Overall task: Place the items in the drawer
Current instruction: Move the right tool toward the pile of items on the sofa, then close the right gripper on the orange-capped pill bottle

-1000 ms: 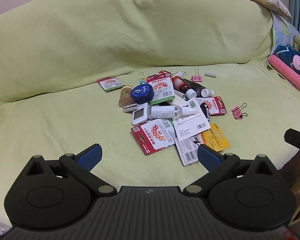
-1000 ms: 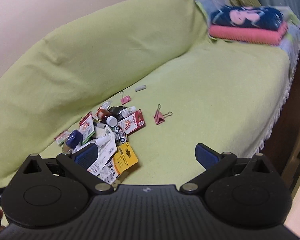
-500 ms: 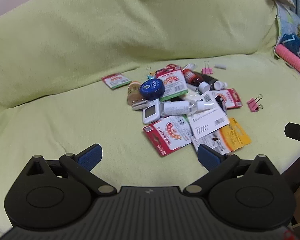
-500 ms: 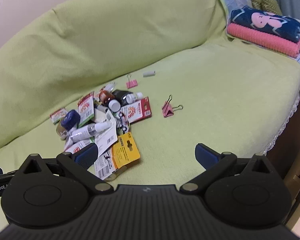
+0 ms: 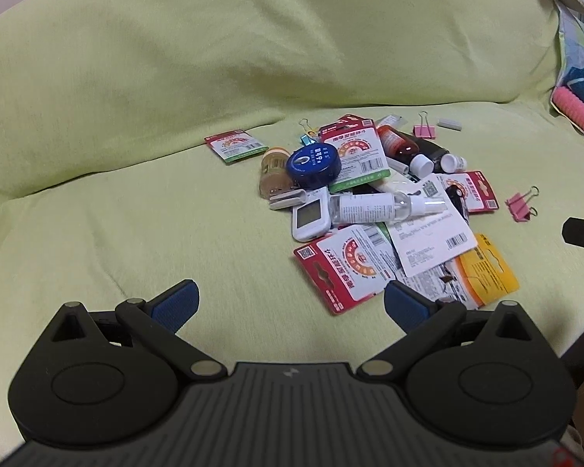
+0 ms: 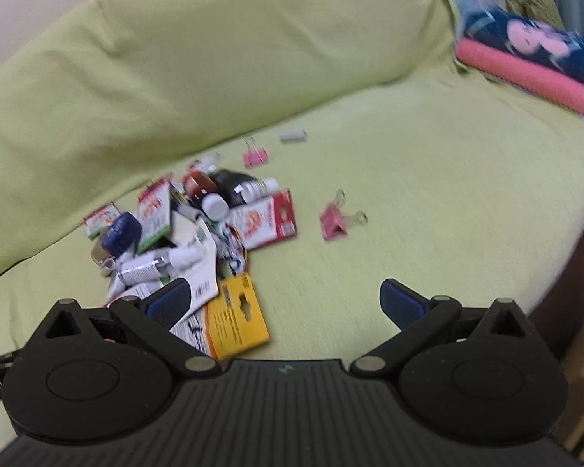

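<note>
Items: a pile on your sofa, no drawer in view. From your left gripper, jaws apart and empty, it lies at 1 o'clock; from your right gripper, likewise apart, 10 o'clock. Spray bottle lies crosswise, 9-to-3.

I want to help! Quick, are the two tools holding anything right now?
Left tool: open, holding nothing.
Right tool: open, holding nothing.
</note>
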Tool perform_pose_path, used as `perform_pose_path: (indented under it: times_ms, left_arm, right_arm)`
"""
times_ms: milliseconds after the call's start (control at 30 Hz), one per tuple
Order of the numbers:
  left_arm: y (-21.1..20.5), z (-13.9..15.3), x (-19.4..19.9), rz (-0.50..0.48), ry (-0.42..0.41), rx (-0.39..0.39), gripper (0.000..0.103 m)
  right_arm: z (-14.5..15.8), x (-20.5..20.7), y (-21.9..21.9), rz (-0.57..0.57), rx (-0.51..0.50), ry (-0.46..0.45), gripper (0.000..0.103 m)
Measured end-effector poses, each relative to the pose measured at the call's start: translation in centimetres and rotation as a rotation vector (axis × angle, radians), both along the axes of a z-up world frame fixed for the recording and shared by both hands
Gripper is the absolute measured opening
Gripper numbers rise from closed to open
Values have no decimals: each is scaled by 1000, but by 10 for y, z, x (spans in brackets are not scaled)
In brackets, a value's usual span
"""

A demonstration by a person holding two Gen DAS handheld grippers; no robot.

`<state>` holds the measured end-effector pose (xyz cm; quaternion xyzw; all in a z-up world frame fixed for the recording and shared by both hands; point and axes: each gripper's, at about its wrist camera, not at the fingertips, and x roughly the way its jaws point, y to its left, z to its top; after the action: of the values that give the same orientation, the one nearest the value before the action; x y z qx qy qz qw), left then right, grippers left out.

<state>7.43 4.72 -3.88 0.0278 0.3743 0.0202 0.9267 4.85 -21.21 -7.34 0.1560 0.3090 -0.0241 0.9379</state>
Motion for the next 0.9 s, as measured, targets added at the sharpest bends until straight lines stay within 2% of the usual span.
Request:
perform_pose_path:
  times_ms: [200, 433, 600, 800, 867, 900]
  left_arm:
    - [6, -3, 10, 21, 18, 6, 102]
    - [17, -3, 17, 52, 29, 21, 102]
    - [45, 0, 22, 98, 30, 15, 102]
    - [84, -3, 31, 170, 24, 32, 102]
    - [94, -5, 36, 189, 28, 29, 102]
    - [99, -6, 39, 197, 30, 28, 102]
  right_arm:
    - [-10, 17, 5, 58, -5, 44, 102]
    - [-8, 40, 25, 155, -54, 49, 102]
    - [-2, 61, 50, 242, -55, 55, 101]
    - [2, 93, 98, 421, -77, 111, 85]
    - [4, 104, 114, 474, -79, 121, 73]
    - [5, 110, 121, 495, -82, 124, 71]
